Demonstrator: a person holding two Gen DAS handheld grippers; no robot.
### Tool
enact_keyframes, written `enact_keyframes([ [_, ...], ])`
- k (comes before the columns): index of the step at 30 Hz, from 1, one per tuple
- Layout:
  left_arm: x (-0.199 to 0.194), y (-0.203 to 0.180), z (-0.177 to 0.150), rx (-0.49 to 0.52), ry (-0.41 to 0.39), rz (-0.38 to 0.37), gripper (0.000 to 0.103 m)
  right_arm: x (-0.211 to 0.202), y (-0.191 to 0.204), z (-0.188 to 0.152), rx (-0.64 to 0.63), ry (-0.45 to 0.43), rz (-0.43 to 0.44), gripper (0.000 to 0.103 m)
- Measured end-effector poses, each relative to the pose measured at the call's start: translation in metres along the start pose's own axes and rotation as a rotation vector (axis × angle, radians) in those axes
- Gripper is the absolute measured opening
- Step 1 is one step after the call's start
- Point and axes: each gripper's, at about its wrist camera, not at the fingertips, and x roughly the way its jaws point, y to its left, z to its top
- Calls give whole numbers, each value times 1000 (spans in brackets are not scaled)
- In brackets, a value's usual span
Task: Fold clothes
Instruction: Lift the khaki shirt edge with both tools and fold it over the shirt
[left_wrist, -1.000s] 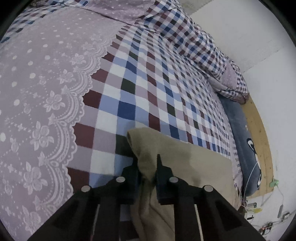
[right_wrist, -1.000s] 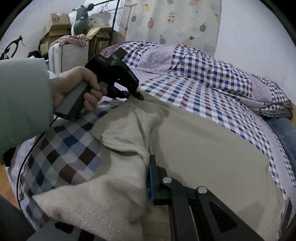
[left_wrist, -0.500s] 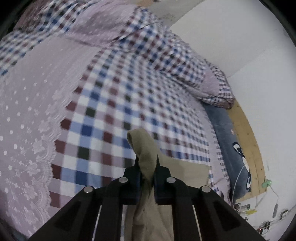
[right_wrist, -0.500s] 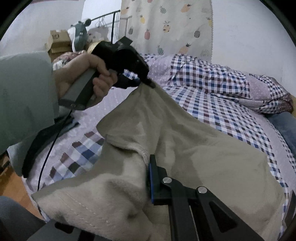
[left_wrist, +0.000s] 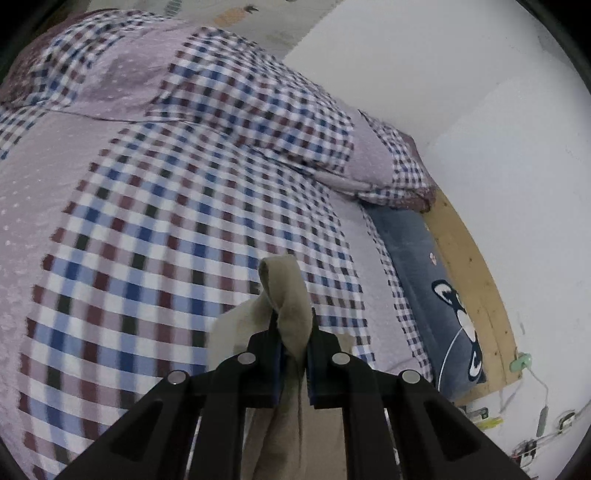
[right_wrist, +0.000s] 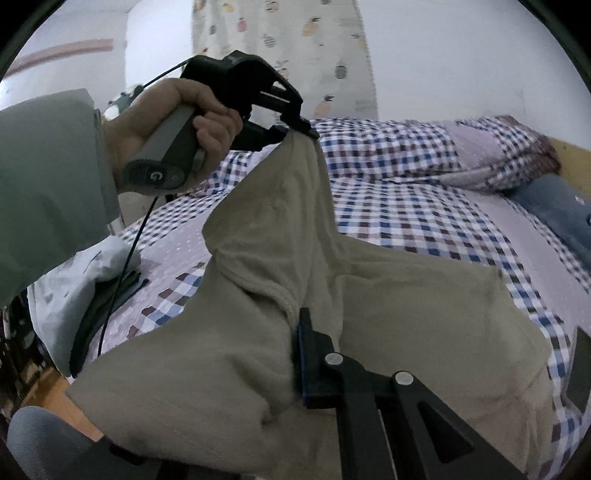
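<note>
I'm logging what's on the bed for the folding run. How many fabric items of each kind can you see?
Beige garment: 1
Checked quilt: 1
Dark blue pillow: 1
Pale clothes pile: 1
Total: 4

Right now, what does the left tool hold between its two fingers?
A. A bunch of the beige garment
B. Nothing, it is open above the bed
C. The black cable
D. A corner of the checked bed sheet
A: in the left wrist view the left tool is closed on a bunch of the beige garment, lifted above the checked bed sheet.
</note>
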Motion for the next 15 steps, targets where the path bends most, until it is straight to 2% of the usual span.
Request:
enact_keyframes([
  [8, 72, -78, -19, 26, 58, 12, 9, -41, -68, -15, 132, -18, -46, 3],
  [15, 177, -148, -41, 41, 149, 38, 8, -57, -152, -46, 371, 16, -80, 3],
])
